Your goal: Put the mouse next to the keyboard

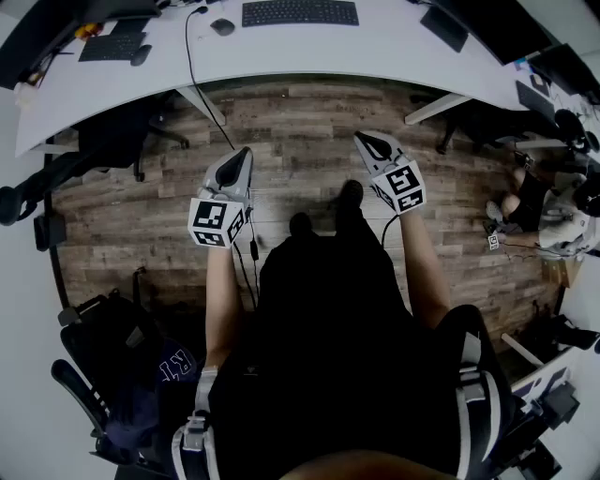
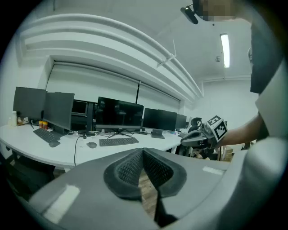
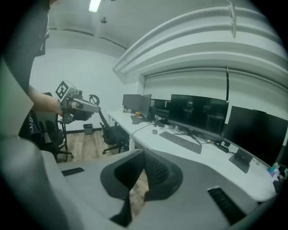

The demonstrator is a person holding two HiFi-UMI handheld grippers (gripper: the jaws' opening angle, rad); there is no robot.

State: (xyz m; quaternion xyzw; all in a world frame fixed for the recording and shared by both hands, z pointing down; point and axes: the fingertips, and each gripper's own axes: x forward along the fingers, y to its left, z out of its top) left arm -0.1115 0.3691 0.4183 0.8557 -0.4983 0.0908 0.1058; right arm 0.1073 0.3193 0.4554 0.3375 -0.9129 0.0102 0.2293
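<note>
Left gripper (image 1: 242, 152): grey two-jaw tool with marker cube, clenched, empty, held over the wood-plank floor (image 1: 300, 141). Right gripper (image 1: 367, 141): same make, clenched, empty, at 3 o'clock of the left. Small dark oval mouse (image 1: 222, 26): on the curved white desk (image 1: 394, 52), at 9 o'clock of the flat black keyboard (image 1: 300, 12), near it, apparently not touching. Both items lie at 12 o'clock of the grippers, well apart.

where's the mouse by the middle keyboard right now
In the head view the mouse lies on the white desk at top centre, just left of the keyboard with a small gap between them.
</note>
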